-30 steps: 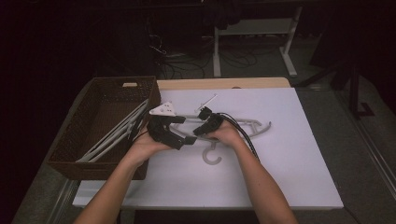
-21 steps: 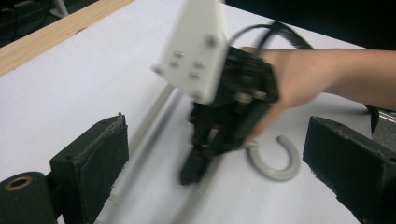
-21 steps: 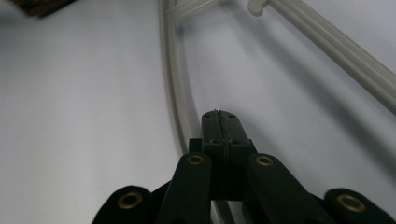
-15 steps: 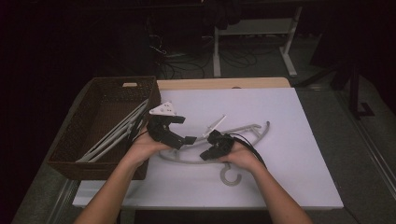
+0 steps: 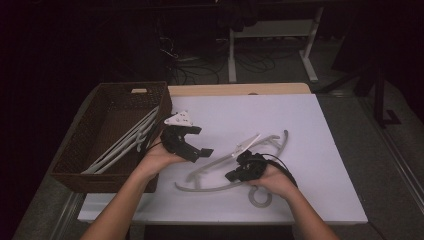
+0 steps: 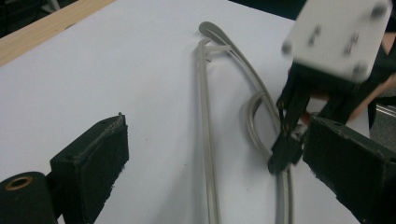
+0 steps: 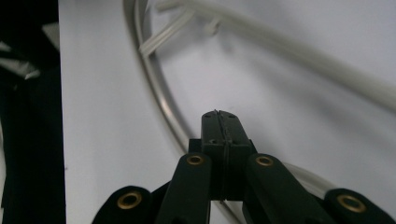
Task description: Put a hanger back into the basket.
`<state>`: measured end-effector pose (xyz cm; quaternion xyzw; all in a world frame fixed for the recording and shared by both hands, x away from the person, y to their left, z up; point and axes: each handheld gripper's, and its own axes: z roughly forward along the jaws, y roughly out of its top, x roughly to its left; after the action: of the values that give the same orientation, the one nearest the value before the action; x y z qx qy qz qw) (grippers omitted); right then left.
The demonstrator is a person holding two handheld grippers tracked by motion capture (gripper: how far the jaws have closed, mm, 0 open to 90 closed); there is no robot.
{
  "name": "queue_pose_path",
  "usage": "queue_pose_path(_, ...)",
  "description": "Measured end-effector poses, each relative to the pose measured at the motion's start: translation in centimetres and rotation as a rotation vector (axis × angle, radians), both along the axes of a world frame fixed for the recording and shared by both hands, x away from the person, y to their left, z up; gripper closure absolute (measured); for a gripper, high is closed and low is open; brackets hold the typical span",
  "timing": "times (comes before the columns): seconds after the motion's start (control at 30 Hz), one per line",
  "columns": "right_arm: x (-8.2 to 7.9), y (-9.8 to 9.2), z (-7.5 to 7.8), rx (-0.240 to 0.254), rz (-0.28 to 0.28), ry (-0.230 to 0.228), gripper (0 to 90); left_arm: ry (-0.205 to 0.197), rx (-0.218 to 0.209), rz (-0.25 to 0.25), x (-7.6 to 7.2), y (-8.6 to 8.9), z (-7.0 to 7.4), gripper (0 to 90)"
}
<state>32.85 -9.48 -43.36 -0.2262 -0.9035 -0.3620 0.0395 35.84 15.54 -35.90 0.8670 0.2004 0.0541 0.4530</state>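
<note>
White sheet [image 5: 320, 130] covers the table; a grey plastic hanger [image 5: 220, 162] lies flat on it, near the person's edge, its hook [image 5: 260, 196] just under the right hand.

Right gripper [image 5: 235, 175]: jaws pressed together, pads meeting face to face in the right gripper view [image 7: 223, 135]. The hanger's curved arm [image 7: 159, 93] runs under and past the tips; in the left gripper view the black tips come down onto that arm (whether plastic is pinched between the pads I cannot tell, since the seam looks fully closed).

Left gripper [image 5: 197, 142]: jaws spread wide apart, nothing between them. It is held above the sheet just left of the hanger, not touching it. In its own view [image 6: 210, 154] the hanger's straight bar [image 6: 208, 140] runs up the gap between the two pads, lying on the sheet below.

A brown wicker basket [image 5: 80, 150] sits at the table's left edge, with more pale hangers [image 5: 125, 145] leaning inside.
</note>
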Motion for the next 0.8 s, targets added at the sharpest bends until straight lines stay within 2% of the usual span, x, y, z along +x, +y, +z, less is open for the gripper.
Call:
queue_pose_path(0.2,0.2,-3.8,1.7,0.064,-0.154,-0.069,79.6,0.003,0.009,-0.021,-0.4,-0.7,-0.5,7.7)
queue_pose_path(0.37,-0.1,-6.5,2.1,0.085,-0.241,-0.091,70.1,0.014,0.024,-0.049,-1.1,-1.7,-1.4,8.1)
queue_pose_path(0.53,-0.6,-8.2,2.0,0.067,-0.305,-0.103,72.8,0.02,0.042,-0.067,-1.5,-2.3,-2.0,8.2)
queue_pose_path(0.57,-0.6,-9.4,1.9,0.06,-0.354,-0.103,82.6,0.026,0.054,-0.082,-1.8,-2.9,-2.6,8.2)
queue_pose_path(0.7,0.1,-11.1,1.7,0.049,-0.415,-0.118,87.6,0.028,0.064,-0.095,-2.3,-3.1,-3.1,8.3)
queue_pose_path(0.8,0.9,-12.2,1.5,0.058,-0.473,-0.117,88.9,0.029,0.072,-0.109,-2.6,-3.2,-3.6,8.3)
